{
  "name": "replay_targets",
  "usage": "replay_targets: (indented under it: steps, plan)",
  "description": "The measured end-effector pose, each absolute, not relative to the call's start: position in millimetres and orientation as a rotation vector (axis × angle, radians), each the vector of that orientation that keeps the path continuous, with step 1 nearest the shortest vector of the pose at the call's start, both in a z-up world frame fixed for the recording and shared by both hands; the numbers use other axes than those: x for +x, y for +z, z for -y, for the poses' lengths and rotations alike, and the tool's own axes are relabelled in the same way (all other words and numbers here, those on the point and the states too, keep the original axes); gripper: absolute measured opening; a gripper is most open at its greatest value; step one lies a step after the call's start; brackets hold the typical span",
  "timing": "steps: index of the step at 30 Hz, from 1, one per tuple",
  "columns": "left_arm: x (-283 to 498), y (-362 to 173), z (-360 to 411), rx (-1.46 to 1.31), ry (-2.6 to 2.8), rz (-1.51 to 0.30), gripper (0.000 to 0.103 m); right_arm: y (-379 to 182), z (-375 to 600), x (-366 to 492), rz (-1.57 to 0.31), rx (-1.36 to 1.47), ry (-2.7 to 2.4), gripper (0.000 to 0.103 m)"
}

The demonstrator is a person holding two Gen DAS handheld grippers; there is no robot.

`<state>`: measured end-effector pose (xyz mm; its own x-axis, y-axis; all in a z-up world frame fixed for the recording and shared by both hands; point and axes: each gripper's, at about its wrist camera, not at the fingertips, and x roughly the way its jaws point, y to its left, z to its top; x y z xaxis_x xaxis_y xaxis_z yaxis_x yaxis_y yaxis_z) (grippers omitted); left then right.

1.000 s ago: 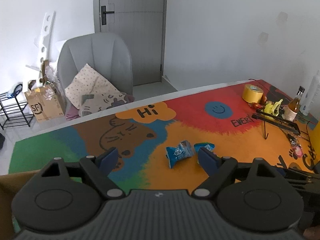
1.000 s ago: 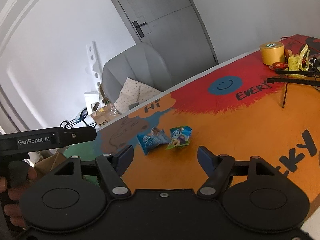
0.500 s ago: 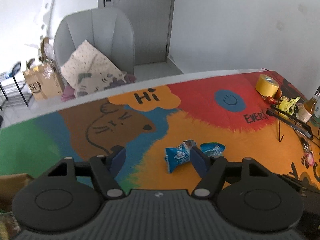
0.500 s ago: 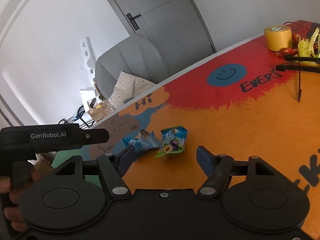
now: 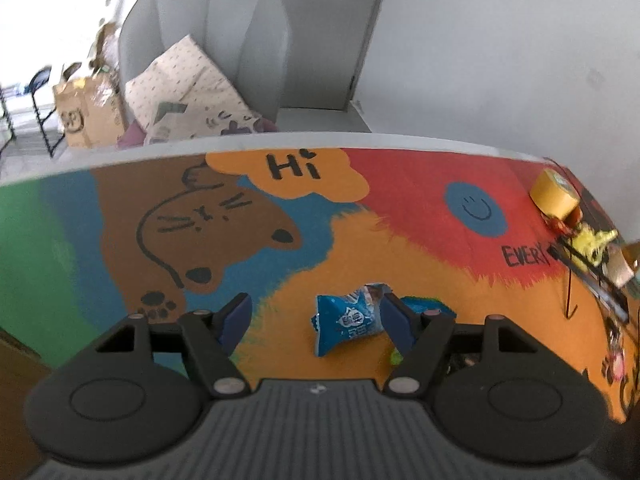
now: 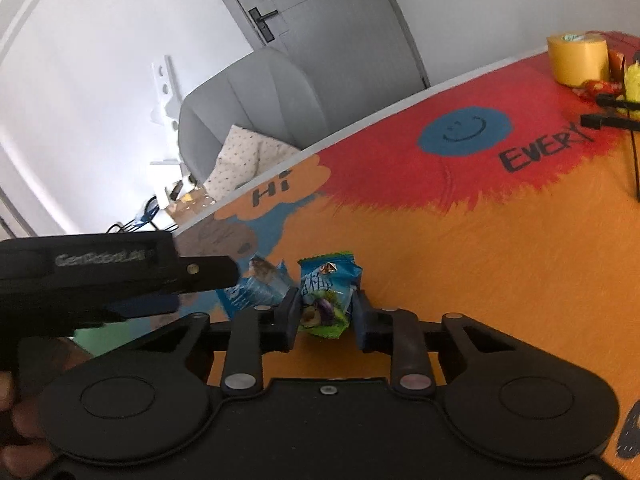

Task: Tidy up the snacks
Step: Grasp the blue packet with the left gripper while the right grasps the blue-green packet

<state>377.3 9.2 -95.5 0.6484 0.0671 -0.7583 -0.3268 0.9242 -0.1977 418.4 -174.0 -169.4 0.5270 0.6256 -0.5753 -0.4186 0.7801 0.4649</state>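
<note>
Green snack bag (image 5: 424, 305) mostly hidden behind the left gripper's right finger (image 5: 396, 322), at about 3 o'clock from the blue snack bag (image 5: 348, 322). Blue snack bag (image 6: 256, 286) partly covered by the black body of the left gripper (image 6: 120, 276) in the right wrist view. Words on that body too blurry to read. Only fingertips of a hand (image 6: 20, 436) showing, cut off at 9 o'clock. Clutter past the tape roll (image 5: 554, 194) small, smeared, cut off at 3 o'clock.

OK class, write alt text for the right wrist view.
The right gripper, jaws just closing, pinches a green snack packet on a colourful painted table. A blue packet lies beside it, below the left gripper.
</note>
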Motion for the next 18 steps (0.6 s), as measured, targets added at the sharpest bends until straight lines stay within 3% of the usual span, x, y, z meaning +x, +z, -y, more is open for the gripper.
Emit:
replay_targets:
  steps: [14,16,18]
  plan:
    - [374.2,-120.5,-11.4,-0.502,0.297,-0.763,0.072,-166.8,166.1,398.2,-0.809,0.254,0.675,0.021]
    - [372.4,-121.6,-8.6,-0.478,0.303,-0.742,0.064,-166.6,165.7,395.0,-0.810,0.252,0.675,0.021]
    - [370.0,-122.3,-8.7,-0.495,0.300,-0.734,0.043,-166.2,166.3,392.7,-0.811,0.250,0.673,0.021]
